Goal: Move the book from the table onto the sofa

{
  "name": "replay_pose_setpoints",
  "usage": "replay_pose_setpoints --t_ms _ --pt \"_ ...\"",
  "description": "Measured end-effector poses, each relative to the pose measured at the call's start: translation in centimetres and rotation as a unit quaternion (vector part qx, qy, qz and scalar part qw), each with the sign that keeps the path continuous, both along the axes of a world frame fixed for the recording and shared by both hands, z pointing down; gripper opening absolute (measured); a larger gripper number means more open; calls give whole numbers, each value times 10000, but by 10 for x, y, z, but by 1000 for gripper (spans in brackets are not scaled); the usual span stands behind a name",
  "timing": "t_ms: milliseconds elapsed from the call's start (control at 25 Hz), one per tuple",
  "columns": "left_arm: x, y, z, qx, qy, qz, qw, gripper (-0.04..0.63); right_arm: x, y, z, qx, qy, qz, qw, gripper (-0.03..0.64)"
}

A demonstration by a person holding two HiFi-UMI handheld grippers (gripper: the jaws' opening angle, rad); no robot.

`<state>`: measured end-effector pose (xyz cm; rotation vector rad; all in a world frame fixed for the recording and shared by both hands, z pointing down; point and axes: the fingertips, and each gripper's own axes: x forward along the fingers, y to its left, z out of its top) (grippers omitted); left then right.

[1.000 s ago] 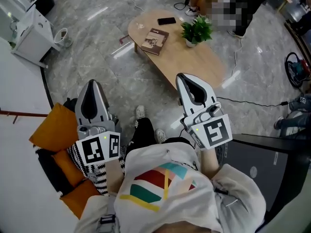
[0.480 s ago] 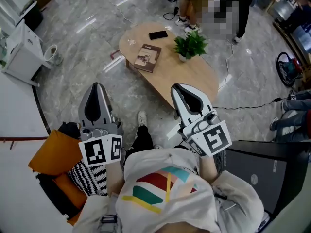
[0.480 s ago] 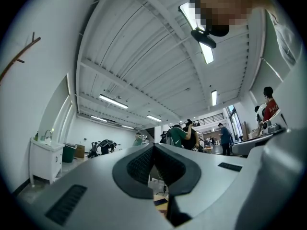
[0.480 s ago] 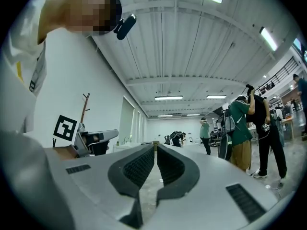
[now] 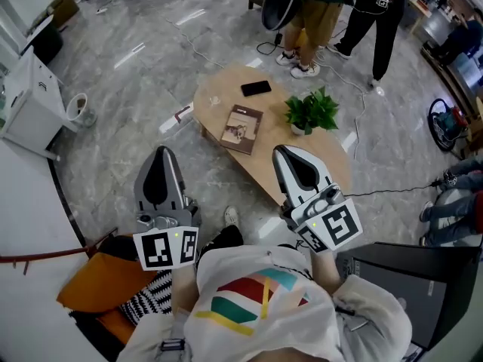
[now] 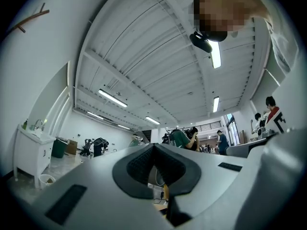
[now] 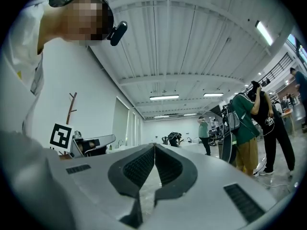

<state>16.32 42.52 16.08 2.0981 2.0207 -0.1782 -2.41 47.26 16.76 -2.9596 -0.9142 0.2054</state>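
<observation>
Two grippers are in your hands, and neither holds anything. The left gripper (image 6: 153, 145) has its dark ribbed fingers pressed together at the tips with nothing pinched. The right gripper (image 7: 154, 146) is the same, its pads meeting in a closed seam and touching nothing. From the head view, both point toward the oval light-wood coffee table (image 5: 328, 173). The left one sits short of the table's near-left end, over the grey marble floor (image 5: 136, 66), and the right one overlaps the table's near edge in the picture. The brown paperback book (image 5: 242, 129) lies flat on the table, left of its middle and well apart from both grippers. A black phone (image 5: 256, 88) lies beyond the book, toward the table's far end. Only a corner of the sofa (image 5: 83, 330) shows, on your near-left side away from the table. It carries an orange cushion (image 5: 102, 292) and a black-and-white patterned cushion (image 5: 149, 309). The rest is cut off by the frame and hidden behind your torso. The people standing past the table's far end are cut off at the top edge. A sliver of yellow below the left fingers is too small to identify. On the table, just right of the book, a small white pot (image 5: 299, 130) holds a leafy green plant (image 5: 311, 110). A white bucket (image 5: 78, 108) stands on the floor far left of the table, and its contents cannot be made out.
</observation>
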Motion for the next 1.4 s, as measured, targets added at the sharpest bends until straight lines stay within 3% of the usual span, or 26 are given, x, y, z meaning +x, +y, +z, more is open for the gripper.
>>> replay_pose_setpoints --t_ms 240,480,760,920,1160,1400 --pt "65 54 4 -19 -75 -60 10000 6 53 57 2 120 -63 146 9998 12" --pt "102 105 20 149 -218 -80 9996 6 67 97 -6 83 -246 425 9988 12" --pt "112 136 34 313 -322 -181 9988 6 81 146 -1 179 -169 324 9992 12" --pt "112 153 19 281 -156 -347 9989 6 100 172 -6 78 -86 -15 9999 12" --pt "80 207 -1 207 147 -252 9994 6 107 218 -3 19 -20 -346 9994 12" --pt "62 270 12 417 -212 -46 9989 6 92 262 11 -129 -51 -587 9982 12"
